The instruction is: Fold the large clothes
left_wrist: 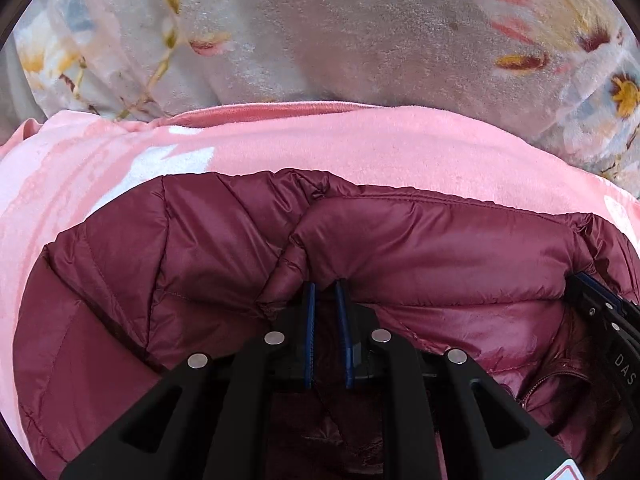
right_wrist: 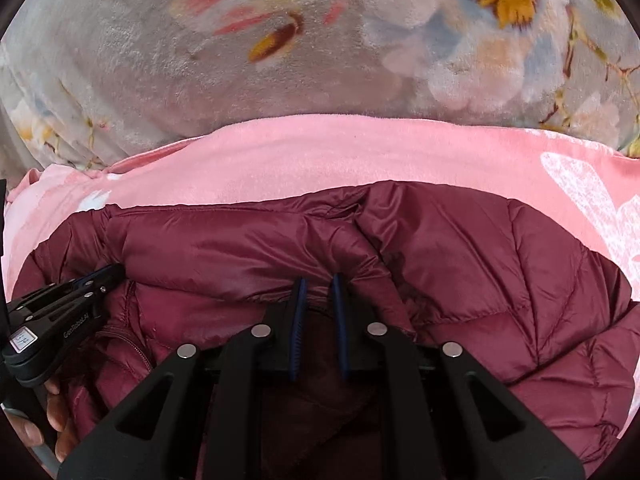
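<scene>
Maroon quilted nylon makes up the jacket (left_wrist: 400, 248), which is laid on a pink fleece blanket (left_wrist: 360, 140) with its long axis running left to right across both views; which end is the collar cannot be told. Its upper layer is doubled over, and a glossy, puffed fold edge is presented toward a grey floral plush cover (left_wrist: 340, 32) beyond the pink blanket.

At the left, the left gripper (left_wrist: 325, 286) is seen with jaws narrowed, a ridge of jacket fabric pinched between the blue pads. A zipper line (left_wrist: 548, 380) is noted in the darker lining toward the middle. At the right, the right gripper (right_wrist: 318, 280) is likewise narrowed on a fold of the same jacket. In the right wrist view, the holder's fingers (right_wrist: 60, 412) are visible beneath the left tool. Stitched quilting channels are observed across the right panel.
</scene>
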`<state>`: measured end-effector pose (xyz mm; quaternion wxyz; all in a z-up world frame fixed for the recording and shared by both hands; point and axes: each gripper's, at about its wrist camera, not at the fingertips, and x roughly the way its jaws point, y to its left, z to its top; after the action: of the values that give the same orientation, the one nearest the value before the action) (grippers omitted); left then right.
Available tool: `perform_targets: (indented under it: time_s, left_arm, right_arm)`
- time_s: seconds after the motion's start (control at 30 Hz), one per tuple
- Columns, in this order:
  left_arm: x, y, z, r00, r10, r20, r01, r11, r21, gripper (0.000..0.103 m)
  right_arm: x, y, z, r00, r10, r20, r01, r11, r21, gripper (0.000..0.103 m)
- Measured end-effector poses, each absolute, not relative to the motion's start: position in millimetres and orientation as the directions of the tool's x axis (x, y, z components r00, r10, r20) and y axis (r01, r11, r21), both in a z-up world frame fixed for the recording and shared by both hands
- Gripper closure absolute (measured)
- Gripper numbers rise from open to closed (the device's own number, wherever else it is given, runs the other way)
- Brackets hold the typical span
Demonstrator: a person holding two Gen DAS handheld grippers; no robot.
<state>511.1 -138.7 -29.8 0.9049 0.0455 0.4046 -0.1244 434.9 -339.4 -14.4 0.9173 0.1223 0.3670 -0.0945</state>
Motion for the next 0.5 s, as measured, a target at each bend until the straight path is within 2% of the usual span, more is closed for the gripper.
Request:
perform_targets:
  time_s: [0.5]
  left_arm:
    - [507.3,-146.3,-30.5,0.661,-0.153,-0.735,0.261,0.965,0.035,0.090]
  right_arm:
    - [434.8,-338.3,-14.7,0.715,-0.088,-0.694,0.264,0.952,0.152,0.091]
